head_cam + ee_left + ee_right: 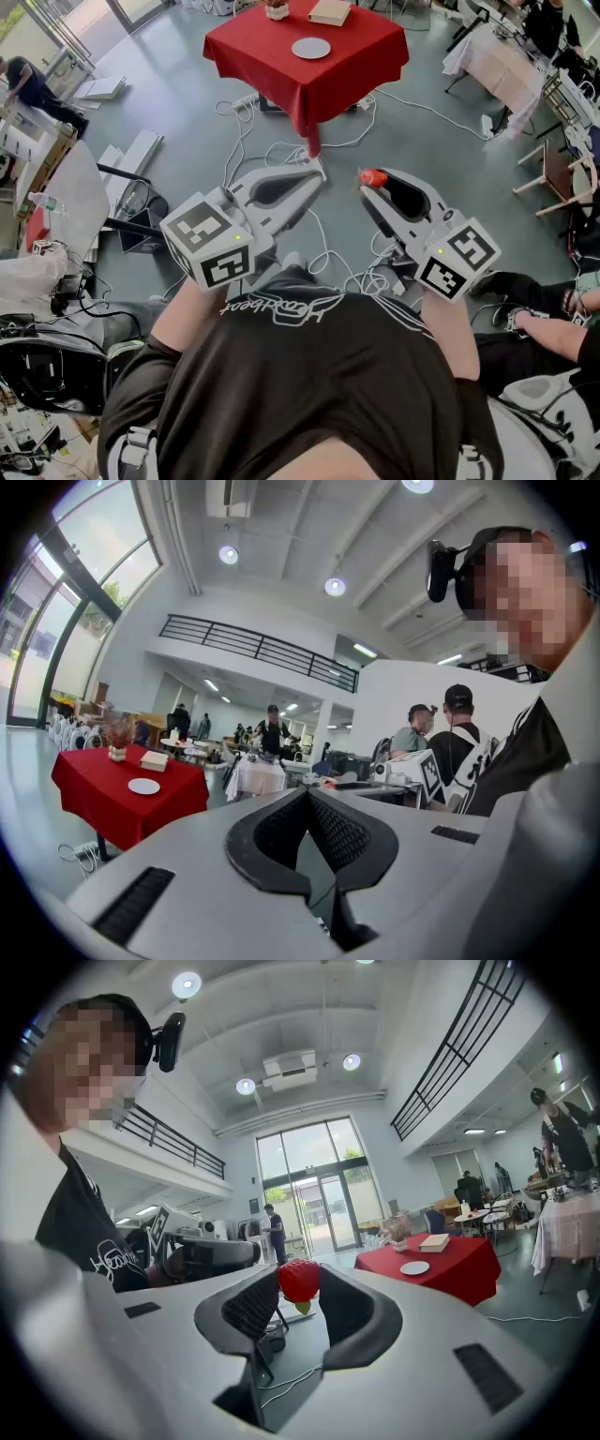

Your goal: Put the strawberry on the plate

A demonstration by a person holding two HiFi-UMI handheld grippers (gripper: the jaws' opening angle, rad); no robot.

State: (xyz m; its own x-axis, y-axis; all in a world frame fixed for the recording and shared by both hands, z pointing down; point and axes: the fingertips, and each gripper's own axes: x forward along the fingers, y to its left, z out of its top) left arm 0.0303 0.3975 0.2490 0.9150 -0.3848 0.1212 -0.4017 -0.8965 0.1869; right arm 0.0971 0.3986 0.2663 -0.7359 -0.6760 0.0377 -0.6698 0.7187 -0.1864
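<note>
Strawberry (373,177) sits pinched between the fingertips of the right gripper (367,187), held up in the air over the grey floor (450,159) and well apart from the plate. The floor fills most of the head view, with white cables (281,150) looping across it between the person and the table (361,56). That table stands at the far side under a red cloth that hangs down past its edges. The person's black shirt (300,384) takes up the lower part of the head view, both arms stretched forward. The left gripper (317,169) is held beside the right one at about the same height, its jaws brought together at the tips with nothing between them. In the right gripper view the jaws stand partly apart, pressed on either side of the red strawberry (298,1280), its green stalk end pointing down. On the table a book (330,11) lies near the far edge, the white plate (310,48) lies bare near the middle, and a small thing, possibly a pot of flowers (277,9), stands left of the book.
</note>
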